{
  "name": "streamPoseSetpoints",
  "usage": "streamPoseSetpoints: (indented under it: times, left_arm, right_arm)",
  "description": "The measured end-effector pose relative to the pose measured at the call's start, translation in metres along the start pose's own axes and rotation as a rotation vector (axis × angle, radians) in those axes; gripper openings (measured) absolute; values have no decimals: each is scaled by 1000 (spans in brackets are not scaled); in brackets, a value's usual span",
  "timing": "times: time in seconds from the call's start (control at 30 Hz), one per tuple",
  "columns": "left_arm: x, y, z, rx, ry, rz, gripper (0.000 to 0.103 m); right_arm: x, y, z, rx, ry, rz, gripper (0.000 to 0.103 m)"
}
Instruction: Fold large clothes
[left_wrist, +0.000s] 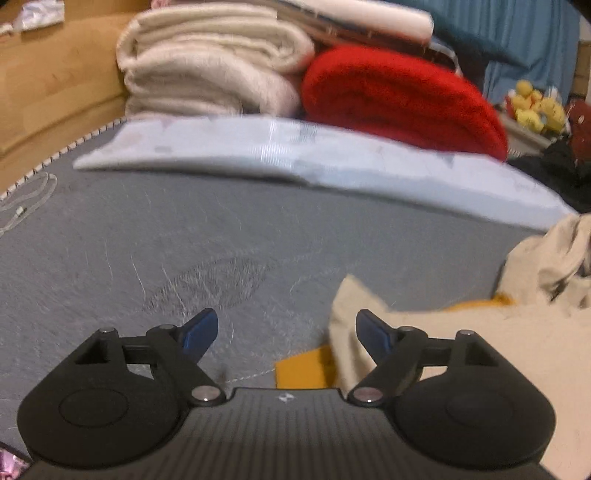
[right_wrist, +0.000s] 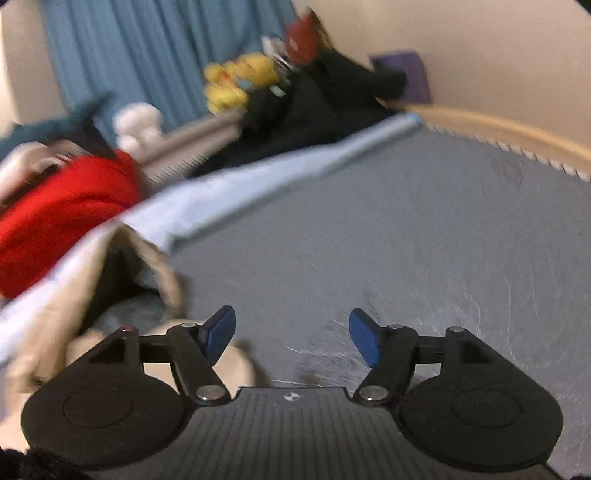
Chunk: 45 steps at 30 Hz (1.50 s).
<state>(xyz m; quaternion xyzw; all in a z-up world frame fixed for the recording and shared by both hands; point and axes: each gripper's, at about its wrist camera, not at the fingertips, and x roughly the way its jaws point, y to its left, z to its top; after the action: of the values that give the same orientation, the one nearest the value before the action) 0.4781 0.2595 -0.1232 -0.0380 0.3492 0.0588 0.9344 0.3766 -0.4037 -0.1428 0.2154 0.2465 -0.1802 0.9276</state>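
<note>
A cream garment with yellow trim (left_wrist: 461, 332) lies crumpled on the grey bed cover (left_wrist: 184, 240), at the lower right of the left wrist view. My left gripper (left_wrist: 286, 334) is open and empty, its right finger just over the garment's edge. In the right wrist view the same cream garment (right_wrist: 122, 280) bunches at the lower left. My right gripper (right_wrist: 291, 334) is open and empty above the grey cover (right_wrist: 406, 240), with its left finger beside the garment.
A folded pale blue cloth (left_wrist: 295, 155) lies across the far side of the bed. Behind it sit folded cream blankets (left_wrist: 207, 70) and a red blanket (left_wrist: 402, 99). Yellow plush toys (right_wrist: 236, 81), dark clothes (right_wrist: 306, 114), a blue curtain and a wooden bed frame (right_wrist: 498, 125) ring the bed.
</note>
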Motion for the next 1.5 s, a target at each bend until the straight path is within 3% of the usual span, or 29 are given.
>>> streamPoseSetpoints:
  times: [0.1, 0.2, 0.3, 0.4, 0.47, 0.53, 0.63, 0.7, 0.8, 0.9, 1.03, 1.13, 1.2, 1.33, 1.5]
  left_arm:
    - [-39, -12, 6, -16, -29, -39, 94]
    - [-78, -38, -2, -7, -38, -85, 102]
    - [-102, -70, -27, 37, 4, -171, 103]
    - [-105, -98, -65, 139, 89, -253, 103]
    - [-95, -104, -84, 208, 143, -235, 103]
    - [-79, -97, -95, 253, 176, -171, 103]
    - [-55, -73, -102, 318, 159, -28, 103]
    - [-43, -44, -102, 287, 164, 19, 103]
    - [-32, -7, -95, 147, 202, 14, 103]
    - [-34, 8, -91, 103, 199, 37, 103]
    - [-52, 0, -85, 160, 108, 193, 103]
    - [-72, -13, -79, 206, 20, 301, 103]
    - [-87, -23, -71, 180, -30, 288, 103]
    - [-127, -41, -54, 72, -82, 130, 103]
    - [-153, -69, -34, 11, -111, -14, 103]
  right_arm:
    - [-47, 24, 2, -17, -38, 152, 75]
    - [-88, 54, -9, -60, -18, 313, 81]
    - [-110, 97, -41, -99, 98, 434, 84]
    - [-115, 127, -80, -167, 234, 493, 84]
    - [-109, 138, -106, -261, 291, 472, 84]
    - [-92, 139, -127, -403, 321, 392, 84]
    - [-72, 113, -140, -574, 260, 272, 85]
    - [-66, 94, -137, -627, 209, 206, 87]
    - [-58, 58, -121, -563, 196, 93, 87]
    - [-55, 27, -108, -449, 205, -2, 87]
    - [-59, -1, -90, -296, 184, -131, 88]
    - [-81, -20, -72, -154, 92, -177, 88]
    - [-105, -25, -61, -75, 10, -174, 88]
    - [-146, -16, -45, -7, -95, -70, 90]
    - [-158, 13, -18, -33, -126, 65, 96]
